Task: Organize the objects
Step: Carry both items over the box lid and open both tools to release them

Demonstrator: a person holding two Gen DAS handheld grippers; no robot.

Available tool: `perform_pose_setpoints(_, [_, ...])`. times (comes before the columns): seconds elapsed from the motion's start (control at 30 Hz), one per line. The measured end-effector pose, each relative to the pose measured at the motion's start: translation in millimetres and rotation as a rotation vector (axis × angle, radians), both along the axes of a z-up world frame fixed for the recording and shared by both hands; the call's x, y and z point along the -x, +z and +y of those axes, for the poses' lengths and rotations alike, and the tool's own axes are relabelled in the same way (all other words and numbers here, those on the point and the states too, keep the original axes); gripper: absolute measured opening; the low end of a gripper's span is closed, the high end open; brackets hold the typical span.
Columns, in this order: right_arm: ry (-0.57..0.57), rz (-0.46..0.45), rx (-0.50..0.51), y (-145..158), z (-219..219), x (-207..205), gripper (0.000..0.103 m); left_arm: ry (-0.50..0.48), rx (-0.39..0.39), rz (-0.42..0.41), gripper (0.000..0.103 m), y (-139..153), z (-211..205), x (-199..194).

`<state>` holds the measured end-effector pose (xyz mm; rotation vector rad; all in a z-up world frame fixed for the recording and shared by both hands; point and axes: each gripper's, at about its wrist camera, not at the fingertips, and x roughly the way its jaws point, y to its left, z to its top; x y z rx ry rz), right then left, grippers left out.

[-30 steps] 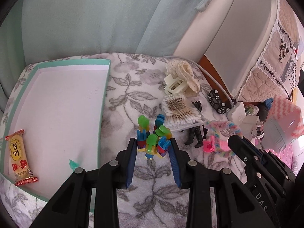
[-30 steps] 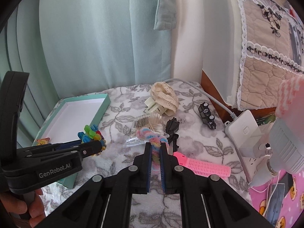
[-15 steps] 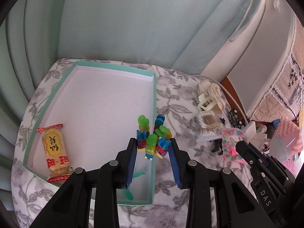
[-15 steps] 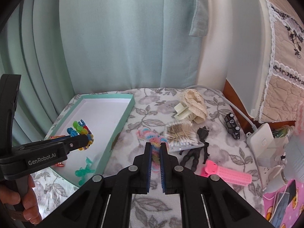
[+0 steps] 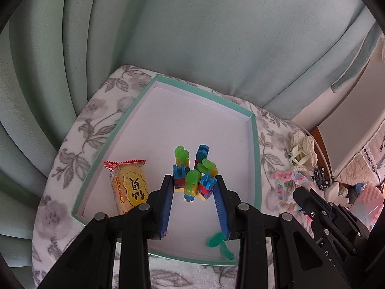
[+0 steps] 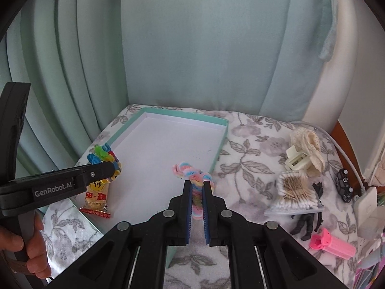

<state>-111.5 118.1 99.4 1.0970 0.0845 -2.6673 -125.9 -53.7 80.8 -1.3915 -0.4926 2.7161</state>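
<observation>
My left gripper (image 5: 194, 180) is shut on a toy of coloured plastic blocks (image 5: 193, 168) and holds it above the floor of the teal box (image 5: 253, 144). In the right wrist view that toy (image 6: 104, 157) hangs over the box's left side, held by the left gripper (image 6: 113, 168). My right gripper (image 6: 197, 184) is shut on a pastel braided hair band (image 6: 192, 175), over the box's right wall (image 6: 220, 144). From the left wrist view the hair band (image 5: 287, 185) dangles from the right gripper (image 5: 299, 192).
A yellow snack packet (image 5: 128, 185) and a small green piece (image 5: 220, 242) lie in the box. On the floral cloth to the right are a cotton swab pack (image 6: 294, 192), a black figure (image 6: 306, 221), a pink comb (image 6: 333, 242), a cream clip (image 6: 294, 159), a lace scrunchie (image 6: 308, 144) and a white charger (image 6: 365, 208).
Both grippers have lifted and swung left with their loads. The block toy went from the cloth to above the box's floor. The hair band rose off the cloth and reached the box's right wall.
</observation>
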Motion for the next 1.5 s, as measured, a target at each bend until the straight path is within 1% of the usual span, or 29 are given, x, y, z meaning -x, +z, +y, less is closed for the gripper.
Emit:
perform_pose_setpoints(0.23, [0.057,-0.021,-0.016,-8,-27,17,0.009,-0.011,0.003,-0.020,0.035,-9,-5,9])
perform_pose_setpoints(0.47, [0.081,-0.063,-0.038,-25,-39,27,0.009,-0.025,0.006,-0.053,0.035,-22,-4,19])
perform_pose_setpoints(0.87, [0.094,-0.144,-0.042,-47,-40,27,0.010,-0.039,0.012,-0.095,0.035,-36,0,26])
perform_pose_setpoints(1.3, [0.103,-0.190,-0.035,-54,-39,21,0.010,-0.051,0.022,-0.129,0.035,-44,8,27])
perform_pose_setpoints(1.5, [0.102,-0.199,-0.032,-53,-38,19,0.014,-0.044,0.018,-0.138,0.035,-44,8,26])
